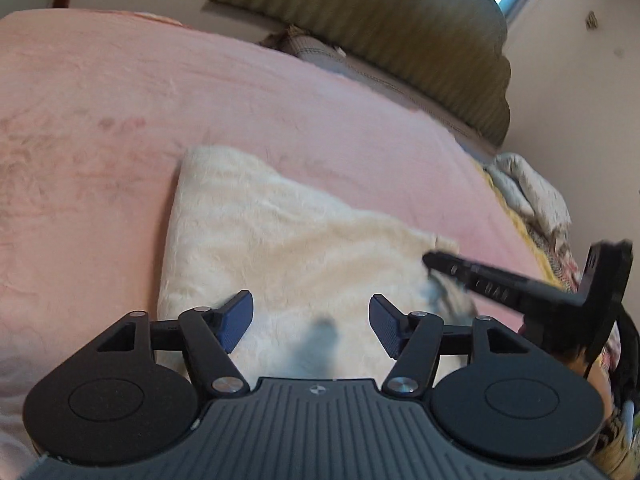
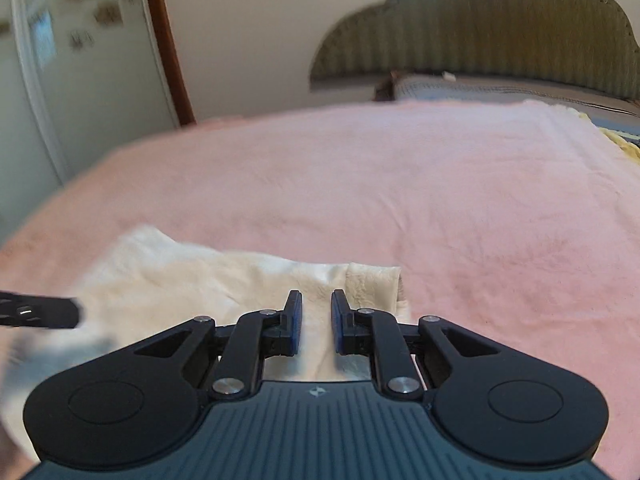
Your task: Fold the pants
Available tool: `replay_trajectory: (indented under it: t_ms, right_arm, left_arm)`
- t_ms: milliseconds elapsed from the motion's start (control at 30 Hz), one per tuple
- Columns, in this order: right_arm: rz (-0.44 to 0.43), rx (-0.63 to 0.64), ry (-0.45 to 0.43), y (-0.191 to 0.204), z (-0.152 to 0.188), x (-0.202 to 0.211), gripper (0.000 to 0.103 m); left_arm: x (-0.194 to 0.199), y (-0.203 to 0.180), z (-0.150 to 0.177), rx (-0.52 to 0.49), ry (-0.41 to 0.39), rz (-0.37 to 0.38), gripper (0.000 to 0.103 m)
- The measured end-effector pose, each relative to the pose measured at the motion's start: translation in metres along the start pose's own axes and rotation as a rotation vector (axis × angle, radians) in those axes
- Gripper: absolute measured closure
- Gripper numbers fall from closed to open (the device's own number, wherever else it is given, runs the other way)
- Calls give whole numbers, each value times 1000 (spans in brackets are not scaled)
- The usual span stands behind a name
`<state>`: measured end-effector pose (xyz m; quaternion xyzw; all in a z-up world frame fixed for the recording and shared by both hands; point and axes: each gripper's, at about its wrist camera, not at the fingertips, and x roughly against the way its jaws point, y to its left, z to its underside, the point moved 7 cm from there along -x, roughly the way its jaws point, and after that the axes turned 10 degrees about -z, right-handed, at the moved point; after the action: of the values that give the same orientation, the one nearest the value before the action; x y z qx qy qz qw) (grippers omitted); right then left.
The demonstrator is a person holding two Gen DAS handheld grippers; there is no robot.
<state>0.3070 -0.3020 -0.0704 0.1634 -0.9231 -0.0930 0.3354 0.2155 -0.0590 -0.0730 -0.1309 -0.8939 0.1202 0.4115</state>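
Observation:
The cream fleece pants (image 1: 280,240) lie folded on the pink blanket (image 1: 120,100). My left gripper (image 1: 311,322) hangs just above their near part, open, with nothing between its blue pads (image 1: 236,320). In the right wrist view, the pants (image 2: 192,280) reach under my right gripper (image 2: 316,320). Its jaws are drawn close, and cream cloth fills the narrow gap at the folded right edge (image 2: 374,280). From the left wrist view the right gripper (image 1: 430,258) sits at the pants' right corner with blurred cloth beneath it. The left gripper's finger (image 2: 40,312) shows at the far left.
A green padded headboard (image 2: 500,40) and a grey pillow (image 2: 480,90) stand at the bed's far end. A door with a brown frame (image 2: 168,40) is at the left. Bunched bedding (image 1: 532,196) lies along the bed's right edge.

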Motion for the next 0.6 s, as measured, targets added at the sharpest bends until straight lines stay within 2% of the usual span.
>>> replay_trajectory:
  t_ms: [100, 167, 200, 300, 367, 400, 467, 500, 533, 567, 600]
  right_arm:
    - [25, -22, -43, 7, 6, 21, 88]
    - [49, 66, -72, 31, 11, 44, 88]
    - [9, 102, -78, 42, 15, 52, 88]
    - [-119, 142, -32, 66, 38, 63, 87]
    - [-60, 188, 63, 65, 60, 52, 87]
    - [-30, 214, 81, 62, 70, 48, 87]
    - [-64, 147, 43, 56, 72, 57, 87]
    - [-91, 95, 29, 53, 70, 64, 87]
    - [-109, 61, -1, 48, 67, 72, 83]
    - [-111, 27, -35, 39, 64, 81, 73]
    - [-101, -12, -59, 27, 62, 87, 65]
  left_arm:
    - [19, 5, -3, 20, -80, 40, 38]
    - [27, 3, -2, -31, -101, 31, 37]
    - [28, 1, 2, -68, -91, 24, 37]
    - [12, -6, 26, -196, -32, -20, 36]
    - [9, -11, 37, -272, -65, -53, 36]
    - [12, -13, 38, -290, -82, -66, 36]
    - [27, -15, 32, -285, -132, -45, 36]
    - [35, -11, 26, -265, -166, -30, 34]
    - [42, -5, 19, -240, -198, -25, 26]
    - [47, 3, 12, -211, -220, -29, 14]
    - [49, 13, 6, -181, -229, -30, 8]
